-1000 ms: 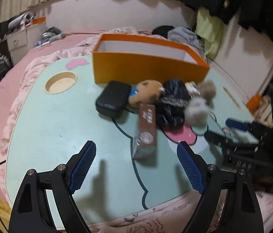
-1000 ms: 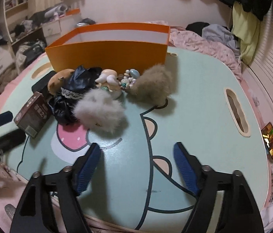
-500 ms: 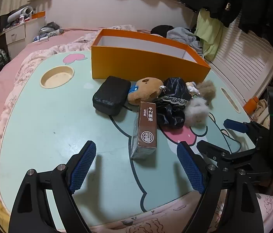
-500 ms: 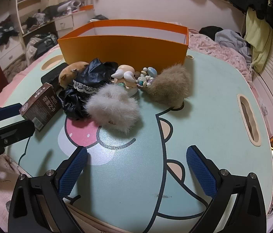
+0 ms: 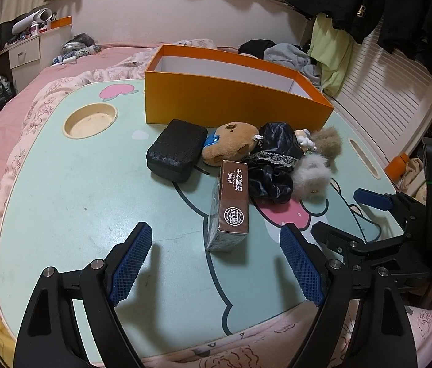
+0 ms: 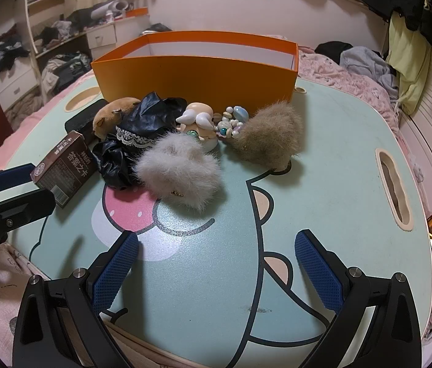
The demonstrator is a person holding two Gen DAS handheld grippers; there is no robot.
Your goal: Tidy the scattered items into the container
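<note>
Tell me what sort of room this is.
Most likely a lived-in bedroom: a cartoon lap table sits on a pink quilt, clothes hang along the wall, and drawers overflow with clothing.

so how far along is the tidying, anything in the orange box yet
Done: nothing visibly; the part of the orange box interior in view is bare white.
In hand: nothing. The left gripper and right gripper are both open above the table.
Left: the brown carton, black pouch, plush toy, black fabric, figurine, beads and both fur puffs.
</note>
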